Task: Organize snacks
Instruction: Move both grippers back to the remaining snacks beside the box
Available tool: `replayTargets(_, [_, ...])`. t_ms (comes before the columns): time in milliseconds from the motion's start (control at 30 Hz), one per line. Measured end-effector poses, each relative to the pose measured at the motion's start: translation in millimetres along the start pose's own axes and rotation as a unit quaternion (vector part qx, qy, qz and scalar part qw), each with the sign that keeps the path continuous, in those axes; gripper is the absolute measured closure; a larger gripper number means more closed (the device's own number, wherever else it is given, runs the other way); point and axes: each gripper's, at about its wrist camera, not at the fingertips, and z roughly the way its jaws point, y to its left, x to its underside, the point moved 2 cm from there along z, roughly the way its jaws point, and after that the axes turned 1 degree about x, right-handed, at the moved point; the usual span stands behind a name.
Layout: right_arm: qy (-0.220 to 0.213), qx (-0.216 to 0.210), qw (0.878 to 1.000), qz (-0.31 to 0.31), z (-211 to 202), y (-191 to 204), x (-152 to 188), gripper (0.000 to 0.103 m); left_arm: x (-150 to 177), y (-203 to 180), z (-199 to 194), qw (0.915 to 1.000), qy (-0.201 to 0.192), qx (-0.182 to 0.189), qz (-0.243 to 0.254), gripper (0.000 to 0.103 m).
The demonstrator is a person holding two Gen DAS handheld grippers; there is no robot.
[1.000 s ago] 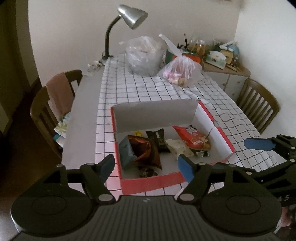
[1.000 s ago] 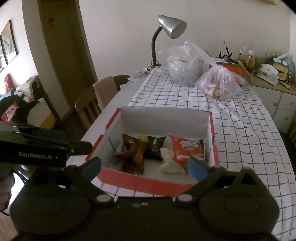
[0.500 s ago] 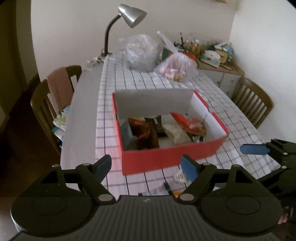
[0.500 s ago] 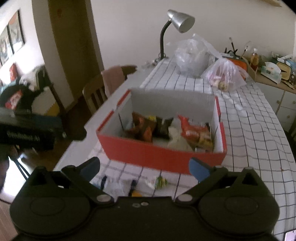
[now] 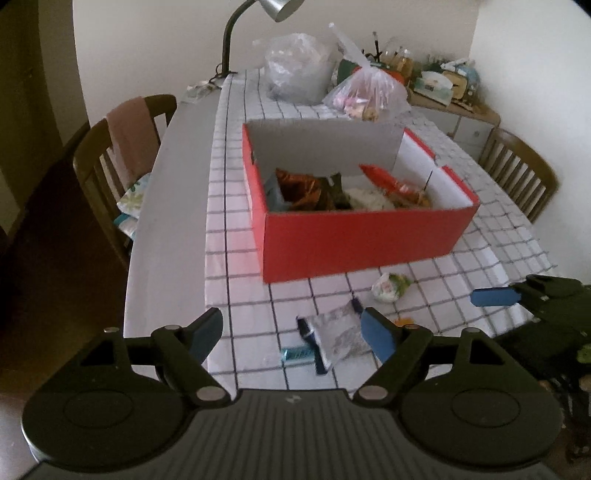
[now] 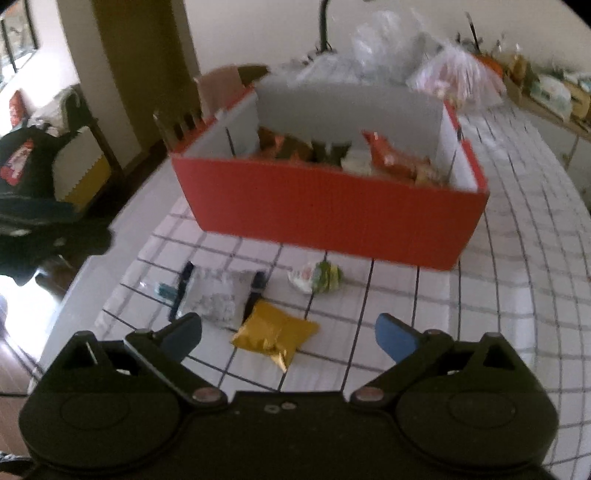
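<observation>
A red cardboard box (image 5: 362,236) (image 6: 332,214) holding several snack packets stands on the checked tablecloth. In front of it lie loose snacks: a silver packet with dark ends (image 5: 338,338) (image 6: 216,297), a small white-and-green packet (image 5: 389,287) (image 6: 317,276), a gold packet (image 6: 275,334) and a tiny teal sweet (image 5: 297,354) (image 6: 165,290). My left gripper (image 5: 291,336) hangs open over the silver packet, nothing between its fingers. My right gripper (image 6: 290,334) is open above the gold packet, apart from it. In the left wrist view the right gripper's blue finger (image 5: 495,296) shows at the right edge.
Two clear plastic bags (image 5: 295,72) (image 5: 369,92) and a desk lamp (image 5: 258,22) stand at the table's far end. Wooden chairs flank the table at left (image 5: 122,147) and right (image 5: 521,173). A cluttered cabinet (image 5: 447,92) fills the far right corner.
Both grippers have drawn back from over the box and sunk toward the near table edge. The loose snacks in front of the box have come into view. Both stay open.
</observation>
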Motion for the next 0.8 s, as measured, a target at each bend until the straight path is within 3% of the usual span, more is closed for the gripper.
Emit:
replayTargets(433, [0.049, 0.020, 0.997, 0.055, 46, 4, 7, 0.028, 19, 2, 4, 0.9997, 0.011, -0.008, 0.020, 0.021])
replayTargets(700, [0.055, 0.015, 0.996, 0.065, 50, 4, 6, 0.041, 19, -13, 7, 0.9945, 0.014, 0.015, 0.102, 0.021])
replayTargets(733, [0.056, 0.011, 0.996, 0.065, 50, 4, 7, 0.050, 19, -16, 7, 0.9931, 0.014, 0.019, 0.115, 0.021])
replayTargets(800, [0.061, 0.004, 0.996, 0.064, 50, 1, 9, 0.054, 18, -22, 10, 0.9895, 0.016, 0.028, 0.141, 0.021])
